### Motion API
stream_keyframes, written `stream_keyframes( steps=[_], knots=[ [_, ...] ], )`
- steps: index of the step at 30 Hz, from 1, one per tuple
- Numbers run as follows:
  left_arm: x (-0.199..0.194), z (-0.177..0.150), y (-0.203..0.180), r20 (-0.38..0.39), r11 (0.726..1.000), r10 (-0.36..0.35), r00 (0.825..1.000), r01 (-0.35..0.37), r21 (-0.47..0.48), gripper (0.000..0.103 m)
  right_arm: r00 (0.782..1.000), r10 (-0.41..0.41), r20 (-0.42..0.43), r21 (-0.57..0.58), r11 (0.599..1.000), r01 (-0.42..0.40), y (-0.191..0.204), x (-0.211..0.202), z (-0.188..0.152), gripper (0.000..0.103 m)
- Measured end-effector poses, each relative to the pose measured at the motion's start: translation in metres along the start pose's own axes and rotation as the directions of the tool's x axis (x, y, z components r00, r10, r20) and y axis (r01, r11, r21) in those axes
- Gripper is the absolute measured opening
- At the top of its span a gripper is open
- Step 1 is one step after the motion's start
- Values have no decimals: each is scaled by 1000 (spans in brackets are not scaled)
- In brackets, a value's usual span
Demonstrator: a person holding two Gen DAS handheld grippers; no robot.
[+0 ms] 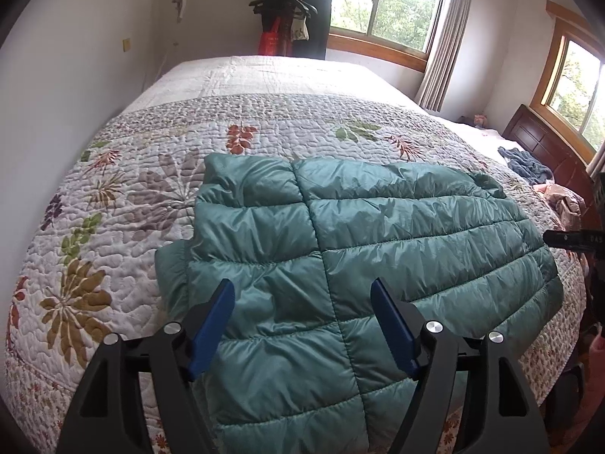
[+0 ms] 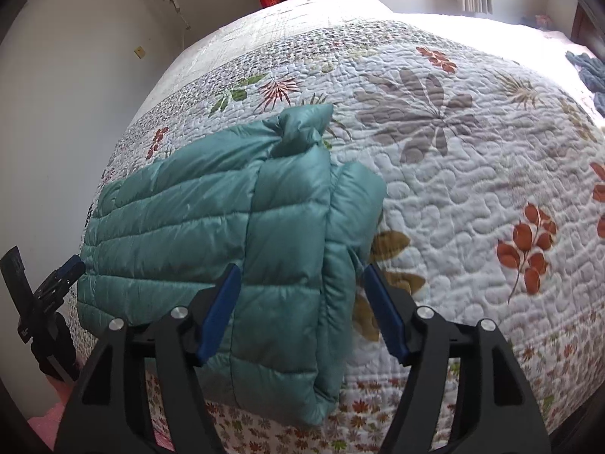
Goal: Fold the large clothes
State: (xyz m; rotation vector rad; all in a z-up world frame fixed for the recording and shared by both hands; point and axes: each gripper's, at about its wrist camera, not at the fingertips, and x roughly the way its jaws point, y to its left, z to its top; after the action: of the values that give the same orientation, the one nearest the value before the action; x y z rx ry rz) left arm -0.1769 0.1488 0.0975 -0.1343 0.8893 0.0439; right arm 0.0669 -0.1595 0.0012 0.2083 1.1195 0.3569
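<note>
Teal quilted jacket (image 1: pixel 340 265) on floral bedspread (image 1: pixel 132 159), no legible labels

Two close wrist views from opposite ends of the teal jacket (image 1: pixel 340 249), both facing across the quilted bed (image 2: pixel 472 189).

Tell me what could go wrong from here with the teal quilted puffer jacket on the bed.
1. The teal quilted puffer jacket overhangs the near edge of the floral quilted bedspread; a tug could slide it off.
2. Its shiny, puffy fabric may slip between the open right gripper fingers.
3. The folded-in sleeve could spring open if the left gripper lifts carelessly.
</note>
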Motion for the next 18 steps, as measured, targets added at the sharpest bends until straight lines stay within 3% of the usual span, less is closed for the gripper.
stream_keyframes(
  steps=[11,18],
  knots=[
    [-9,-7,-2,19,999,54,998,-54,-8,85,1000,-9,-29,13,1000,9,-14,7,-20,84],
    [-3,-8,-1,7,998,62,998,-62,-17,86,995,82,-55,58,995,-78,-24,28,-17,84]
  ],
)
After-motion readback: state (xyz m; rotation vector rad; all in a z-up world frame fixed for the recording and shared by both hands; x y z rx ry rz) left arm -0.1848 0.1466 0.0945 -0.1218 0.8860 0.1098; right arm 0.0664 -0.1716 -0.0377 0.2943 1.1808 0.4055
